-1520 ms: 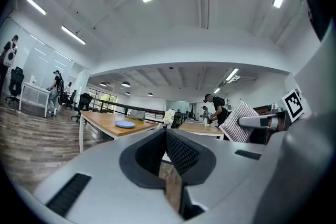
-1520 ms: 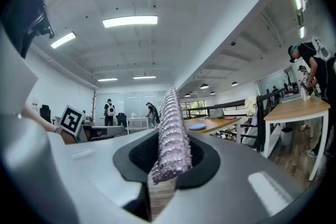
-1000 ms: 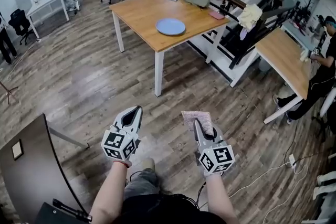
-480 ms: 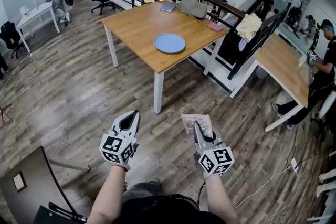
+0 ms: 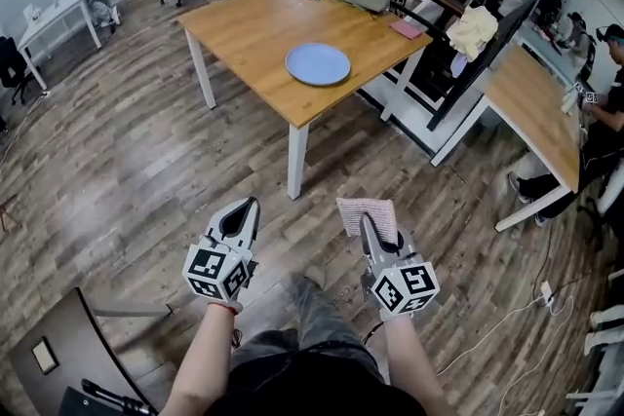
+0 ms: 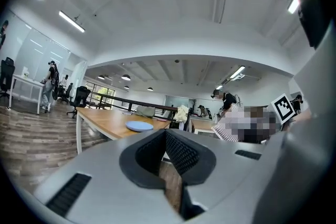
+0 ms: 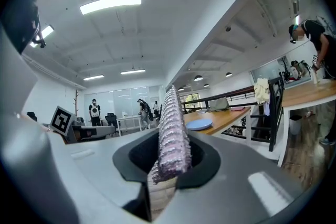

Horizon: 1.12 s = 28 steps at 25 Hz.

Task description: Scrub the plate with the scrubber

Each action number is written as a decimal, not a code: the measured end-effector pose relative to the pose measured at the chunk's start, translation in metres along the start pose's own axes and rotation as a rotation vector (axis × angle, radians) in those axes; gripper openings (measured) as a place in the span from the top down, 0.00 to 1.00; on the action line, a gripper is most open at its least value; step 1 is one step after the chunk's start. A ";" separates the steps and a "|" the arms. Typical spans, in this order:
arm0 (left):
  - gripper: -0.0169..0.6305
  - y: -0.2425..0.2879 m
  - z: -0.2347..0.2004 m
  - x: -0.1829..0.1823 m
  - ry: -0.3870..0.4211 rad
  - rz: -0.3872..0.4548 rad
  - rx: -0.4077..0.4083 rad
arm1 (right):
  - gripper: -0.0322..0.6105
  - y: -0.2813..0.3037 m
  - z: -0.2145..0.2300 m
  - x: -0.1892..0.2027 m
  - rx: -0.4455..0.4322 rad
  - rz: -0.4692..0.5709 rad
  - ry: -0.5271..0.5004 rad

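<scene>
Pink-grey ribbed fabric, the scrubber [image 5: 363, 209], stands upright in the right tongs [image 5: 369, 231]. The right gripper view shows it pinched edge-on between the two dark pads, with most of its length standing free above them. The left tongs [image 5: 249, 207] are pressed together with nothing between them. Only wood-grain floor [image 5: 146, 161] shows through the slit.

The blue plate [image 5: 318, 64] lies flat on the wooden worktop [image 5: 244, 19], towards the near corner. It is well apart from both tongs, with open floor between, so the step in hand looks like the approach and no scrubbing has begun.

To do it well, I would close on the corner where the plate sits, so that both arms can reach it without stretching. The grip on the scrubber looks firm but low on the fabric, and the free upper part will likely flop under pressure. It should be laid over so that its broad face meets the plate, not its thin edge.

The plate rests loose on smooth wood and probably slides when rubbed. The left tongs would need to spread and take the rim, or press down on it, before the first stroke. Strokes aimed towards the middle of the worktop would guard against pushing the plate off the near edge.
</scene>
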<state>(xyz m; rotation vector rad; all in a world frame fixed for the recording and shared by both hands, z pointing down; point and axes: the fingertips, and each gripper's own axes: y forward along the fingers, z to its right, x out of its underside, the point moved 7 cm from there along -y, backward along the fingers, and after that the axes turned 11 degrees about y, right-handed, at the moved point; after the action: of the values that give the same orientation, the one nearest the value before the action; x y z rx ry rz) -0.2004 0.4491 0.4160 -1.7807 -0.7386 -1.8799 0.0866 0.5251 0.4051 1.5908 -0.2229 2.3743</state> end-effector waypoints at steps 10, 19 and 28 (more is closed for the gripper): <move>0.98 0.066 -0.042 0.002 0.001 -0.013 -0.003 | 0.83 0.096 0.026 -0.010 -0.070 -0.016 0.005; 0.98 0.156 -0.073 -0.011 0.007 -0.010 0.028 | 0.83 0.183 0.068 -0.032 -0.102 -0.042 0.015; 0.98 0.240 -0.107 -0.010 -0.007 -0.027 0.025 | 0.83 0.262 0.113 -0.052 -0.129 -0.052 0.008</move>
<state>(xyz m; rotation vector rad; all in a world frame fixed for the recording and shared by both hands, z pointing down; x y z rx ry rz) -0.1255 0.1974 0.4216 -1.7705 -0.7891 -1.8745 0.1233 0.2378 0.4067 1.5101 -0.3223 2.2782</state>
